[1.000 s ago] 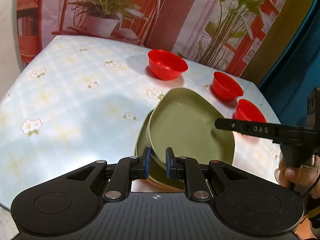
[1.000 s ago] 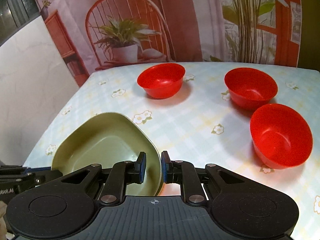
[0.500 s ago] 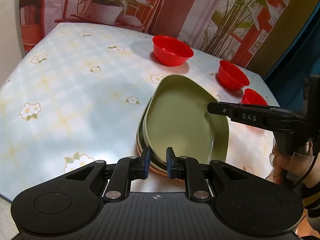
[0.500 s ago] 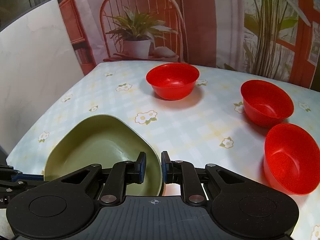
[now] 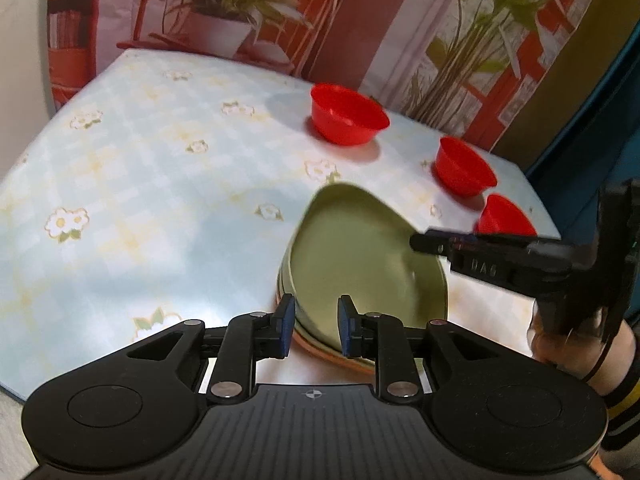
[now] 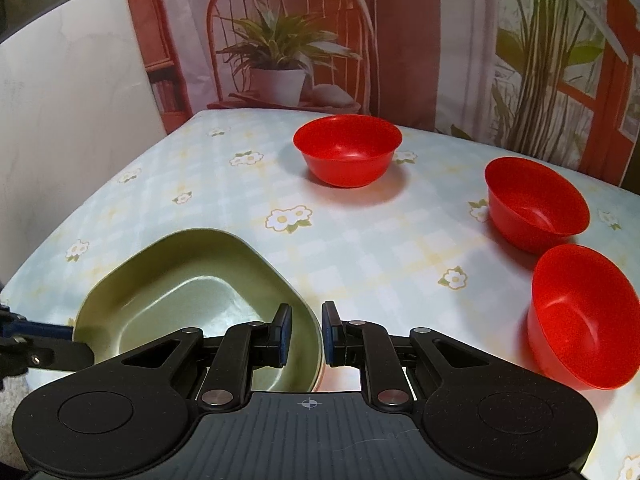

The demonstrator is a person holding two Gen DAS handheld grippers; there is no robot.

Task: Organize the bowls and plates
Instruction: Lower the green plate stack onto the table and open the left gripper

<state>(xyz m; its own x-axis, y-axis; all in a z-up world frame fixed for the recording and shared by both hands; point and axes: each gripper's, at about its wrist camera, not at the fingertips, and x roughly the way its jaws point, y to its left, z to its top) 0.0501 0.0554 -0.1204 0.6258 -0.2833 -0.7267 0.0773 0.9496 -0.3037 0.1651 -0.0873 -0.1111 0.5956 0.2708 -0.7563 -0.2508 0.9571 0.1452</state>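
Observation:
A green plate lies on top of a small stack of plates near the table's front edge. My left gripper straddles its near rim; its jaws are opening and the pads stand clear of the rim. My right gripper is shut on the same plate's right-hand rim, and its fingers reach in from the right in the left wrist view. Three red bowls stand apart on the cloth: a far one, a middle one and a near one.
The table carries a pale checked cloth with flowers; its left half is bare. A printed backdrop of a chair and plants hangs behind. A person's hand holds the right gripper at the front right edge.
The tilted green plate has come down to rest on the stack. The left jaws have parted from its rim. The right gripper has sunk a little with the plate.

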